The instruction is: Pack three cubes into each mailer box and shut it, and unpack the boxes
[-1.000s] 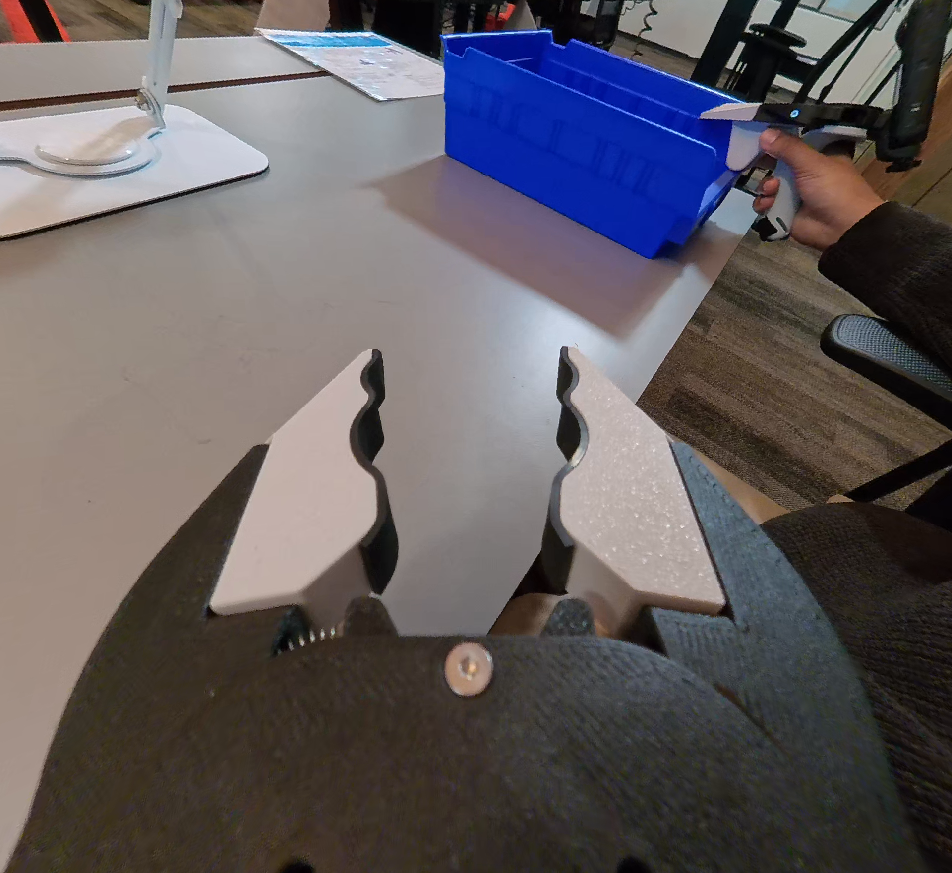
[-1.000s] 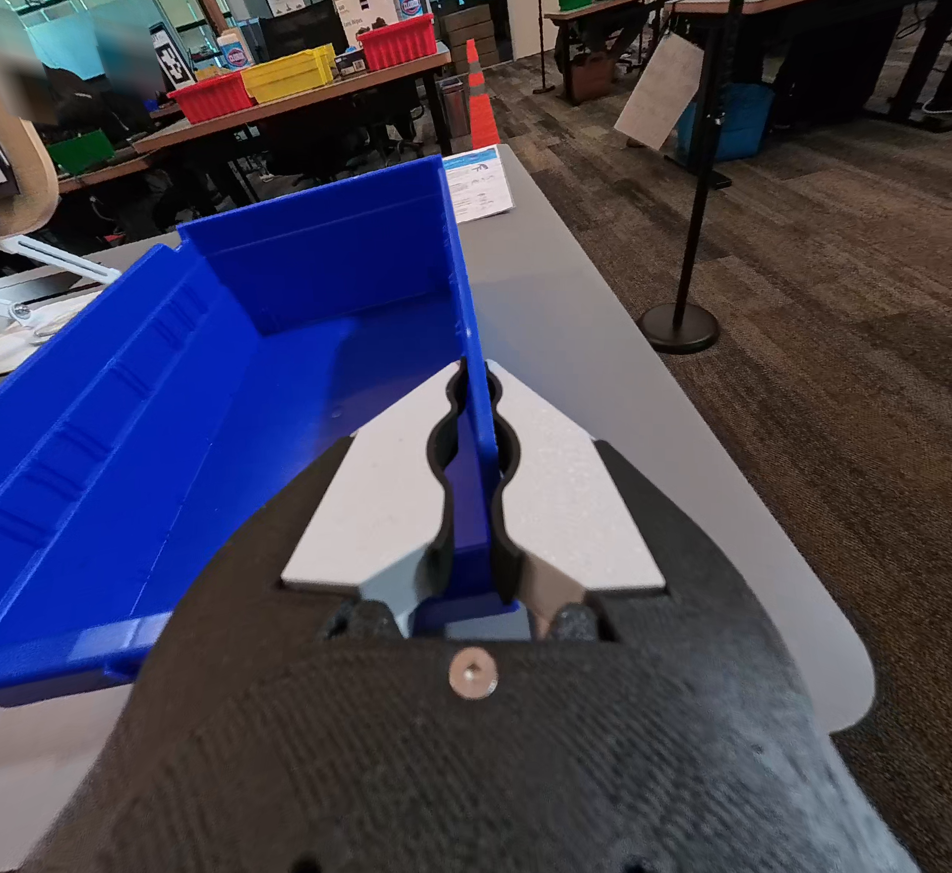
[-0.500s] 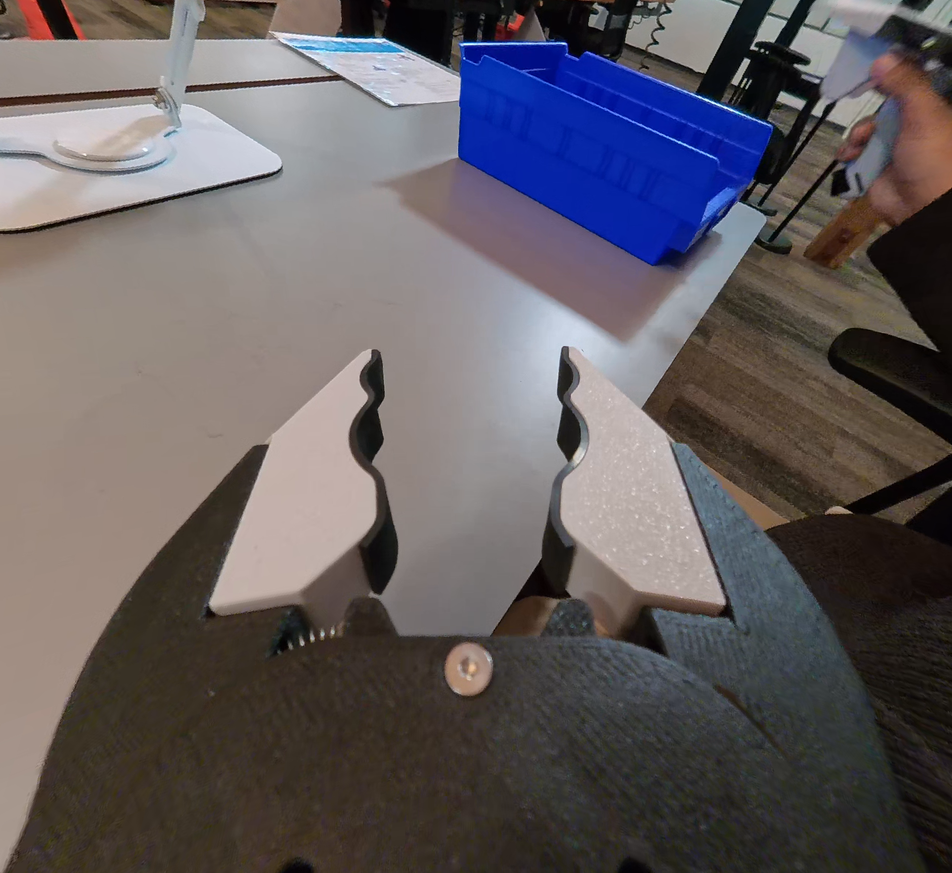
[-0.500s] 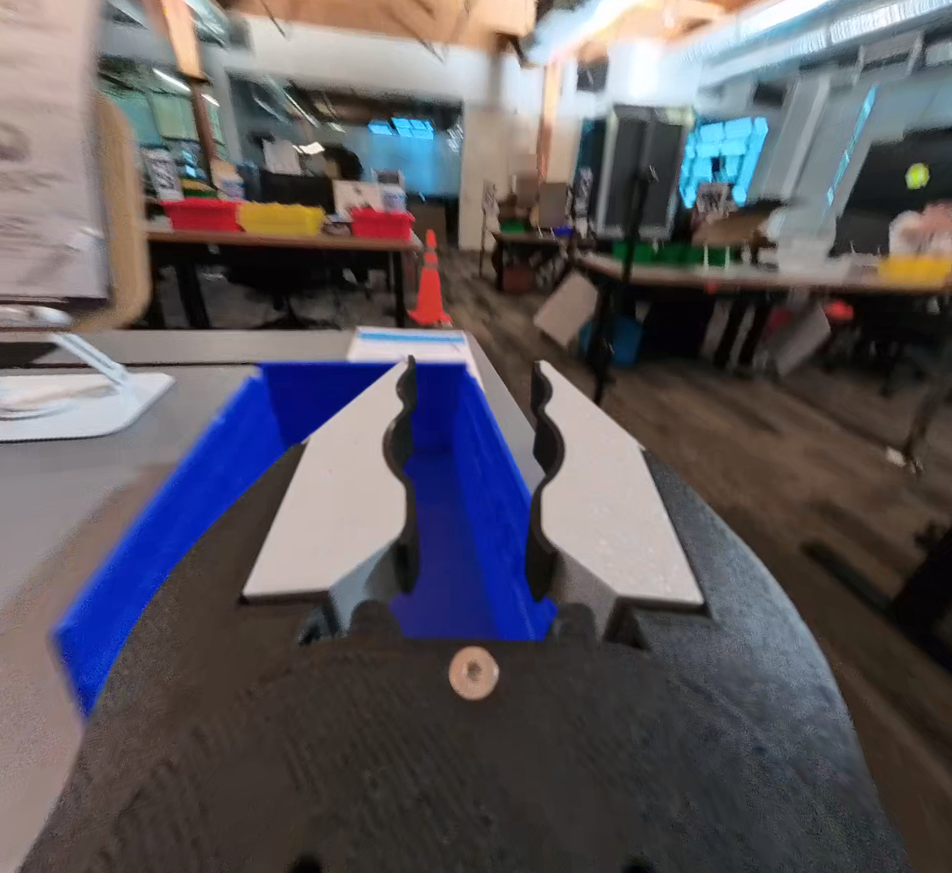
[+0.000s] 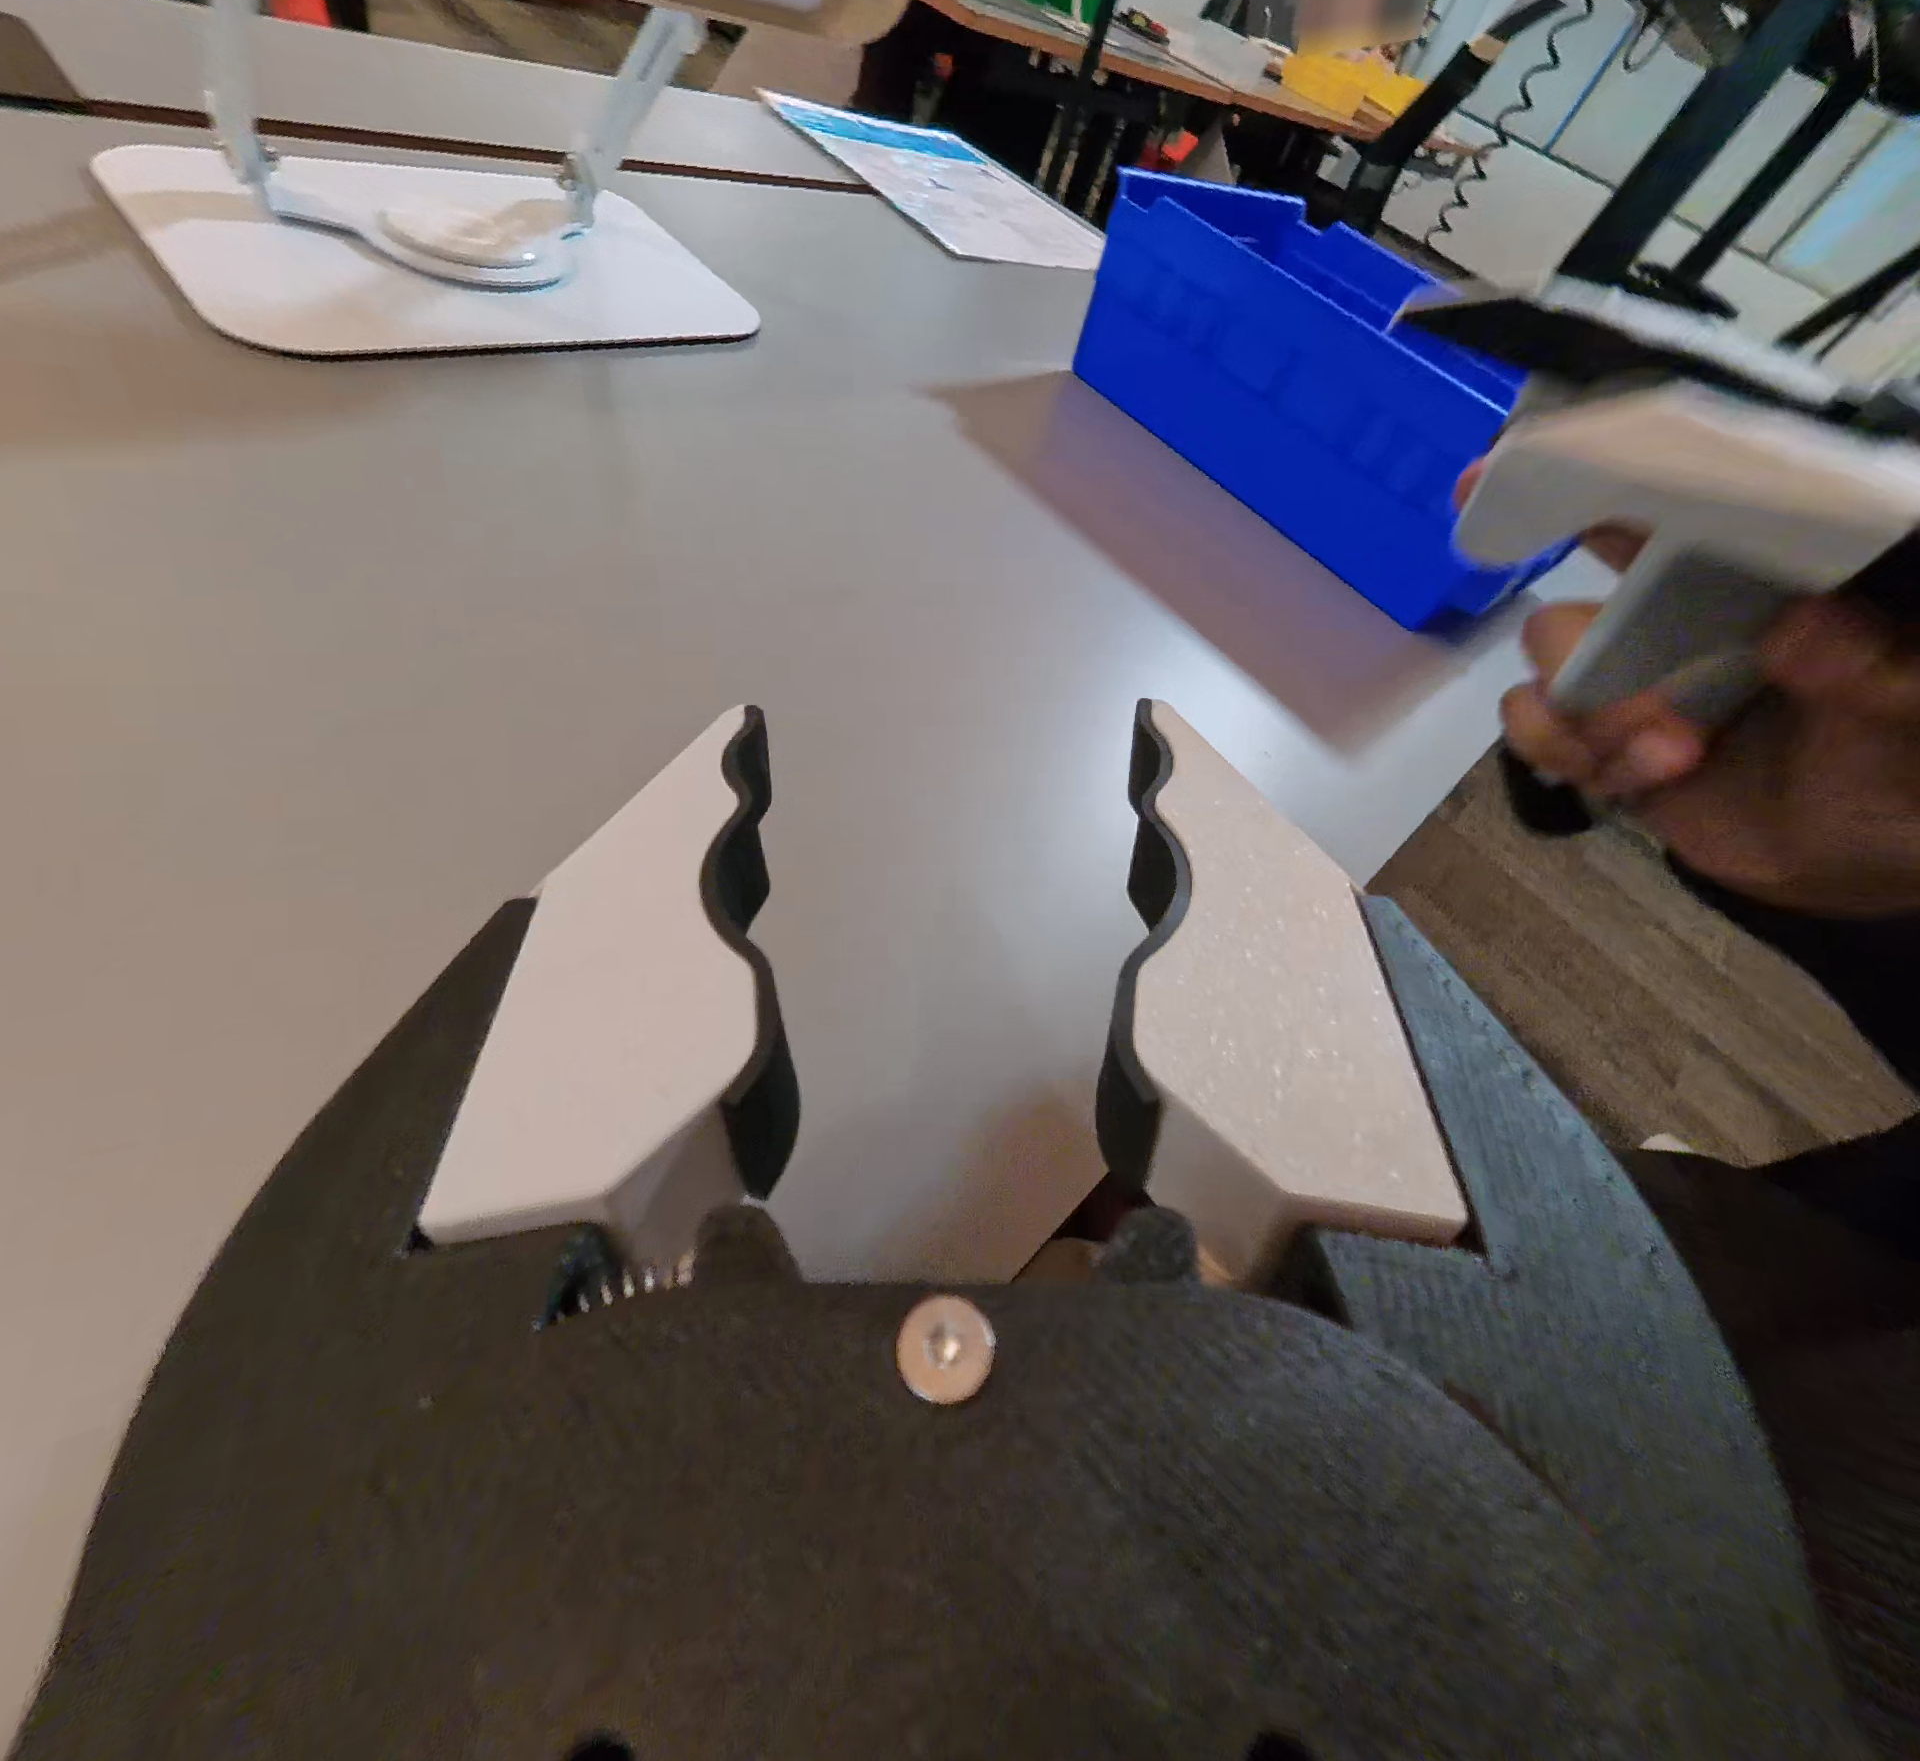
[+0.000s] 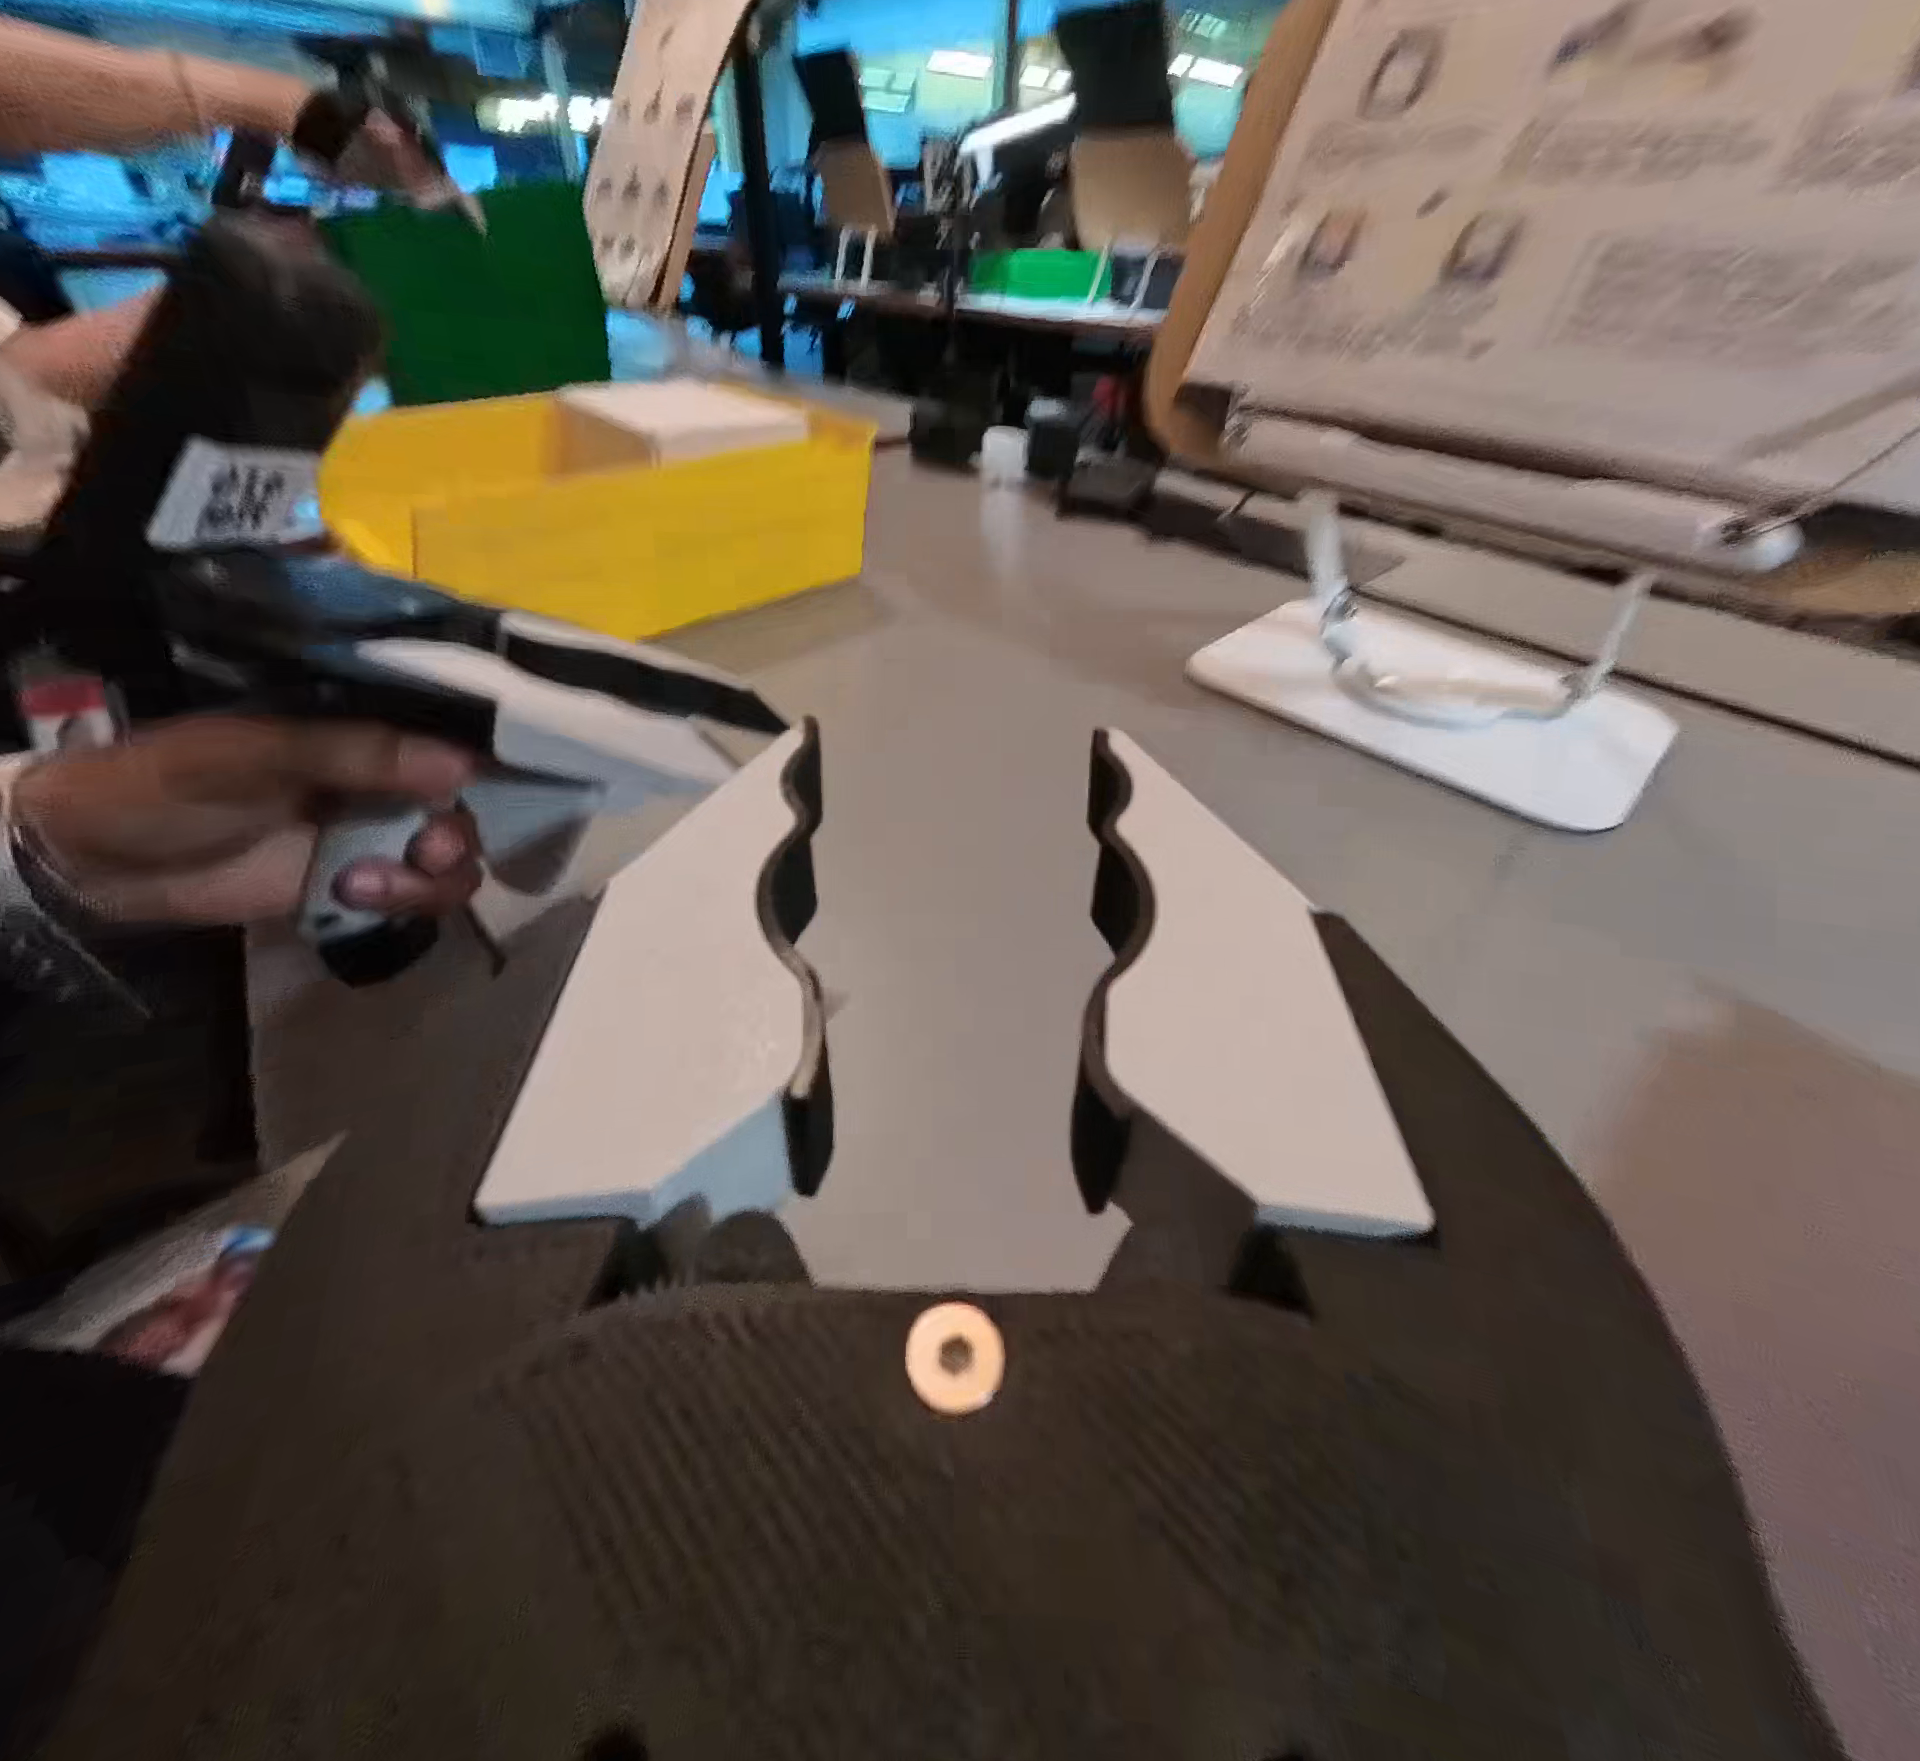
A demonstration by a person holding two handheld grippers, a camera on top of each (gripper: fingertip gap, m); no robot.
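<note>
From the left wrist view, the left gripper (image 5: 948, 724) hovers over bare grey table (image 5: 520, 568) with jaws spread and empty, while a blue bin (image 5: 1288, 381) sits near the far right table edge. From the right wrist view, the right gripper (image 6: 951, 745) is also spread and empty above open tabletop, with a yellow bin (image 6: 623, 516) holding a pale mailer box (image 6: 686, 418) far left and a white document stand (image 6: 1434, 724) right.

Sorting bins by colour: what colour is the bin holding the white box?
Yellow bin, clearest in the right wrist view.
</note>
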